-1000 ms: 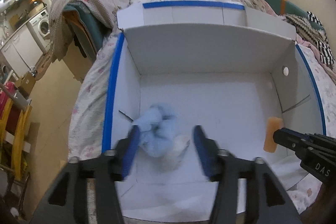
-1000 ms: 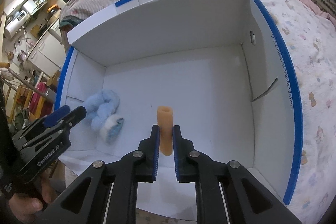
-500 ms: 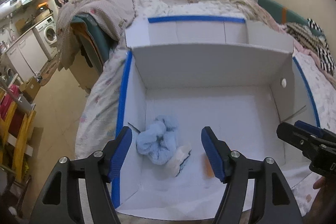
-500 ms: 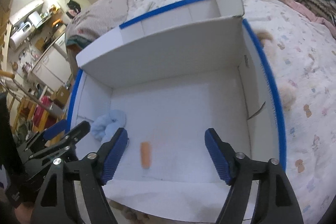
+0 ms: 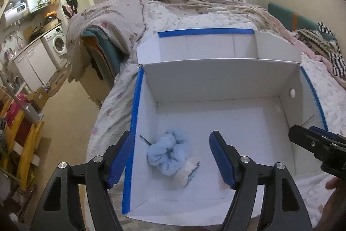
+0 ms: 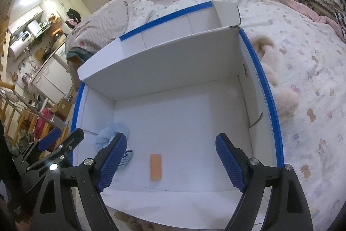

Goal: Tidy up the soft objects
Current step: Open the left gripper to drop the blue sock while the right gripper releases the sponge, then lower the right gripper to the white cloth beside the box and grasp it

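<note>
The bed [image 6: 302, 70] carries a white box [image 6: 173, 70] with blue-taped rims, open at the top; on the quilt just outside the box's right wall lies a cream plush toy [image 6: 283, 99], fuzzy and limp, partly blurred; inside, near the left wall, a pale blue fluffy bundle [image 5: 167, 152] sits crumpled on the floor of the box, with a small white-and-blue piece touching its lower edge; a small orange foam block [image 6: 156, 167] lies flat near the front of the box, apart from the bundle. By my reading two soft things are in and the plush toy is left. The left gripper [image 5: 173, 157] has its fingers wide, holding nothing; the right gripper [image 6: 170, 159] likewise spreads wide and empty above the block.
</note>
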Demonstrator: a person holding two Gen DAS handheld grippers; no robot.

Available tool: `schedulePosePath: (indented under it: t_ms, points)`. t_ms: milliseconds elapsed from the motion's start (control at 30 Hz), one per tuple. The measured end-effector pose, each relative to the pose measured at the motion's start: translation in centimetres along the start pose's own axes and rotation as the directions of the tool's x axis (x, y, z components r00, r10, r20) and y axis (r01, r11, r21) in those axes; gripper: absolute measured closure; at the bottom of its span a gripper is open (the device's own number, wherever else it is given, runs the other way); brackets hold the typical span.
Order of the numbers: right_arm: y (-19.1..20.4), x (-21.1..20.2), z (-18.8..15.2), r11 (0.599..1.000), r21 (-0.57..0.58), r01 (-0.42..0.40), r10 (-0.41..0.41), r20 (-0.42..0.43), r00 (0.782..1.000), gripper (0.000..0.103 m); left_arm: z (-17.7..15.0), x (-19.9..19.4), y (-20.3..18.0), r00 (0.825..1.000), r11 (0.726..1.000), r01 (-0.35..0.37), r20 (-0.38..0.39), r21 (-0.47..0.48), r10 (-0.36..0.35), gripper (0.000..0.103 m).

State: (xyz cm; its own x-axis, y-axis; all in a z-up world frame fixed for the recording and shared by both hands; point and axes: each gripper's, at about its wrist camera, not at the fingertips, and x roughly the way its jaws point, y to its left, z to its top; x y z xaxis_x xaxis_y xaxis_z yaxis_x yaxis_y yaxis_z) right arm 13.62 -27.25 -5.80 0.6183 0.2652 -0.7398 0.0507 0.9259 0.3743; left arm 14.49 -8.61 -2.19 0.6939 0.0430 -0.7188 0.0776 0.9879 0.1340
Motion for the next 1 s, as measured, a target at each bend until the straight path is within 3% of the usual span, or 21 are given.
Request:
schedulePosePath:
  t_ms: [67,533,833,1000]
  points:
    - [0.2,-0.3,-0.1,1.000,-0.008,0.009,-0.009,0.009,1.000,0.000,-0.2,-0.3,0.1,1.000,1.000,0.014,0.006,0.000,-0.014,0.030]
    - [0.1,-4.1,-1.8,1.000,0.011,0.012,-0.013,0.082,0.997,0.000,-1.1,-3.9,2.6,0.997,0.999,0.047,0.066,-0.014,-0.046,0.030]
    - [-0.5,-6.3,-4.3,0.999,0.037,0.012,-0.015,0.084,0.996,0.000,-3.5,-5.0,4.6,0.999,0.996,0.036,0.021,-0.085,-0.034,0.030]
    - [-0.2,-7.0,-5.7,0.999,-0.021,0.044,-0.043,0.073,0.996,0.000,-5.1,-5.8,5.7,0.999,0.993,0.037,0.013,-0.110,-0.036,0.029]
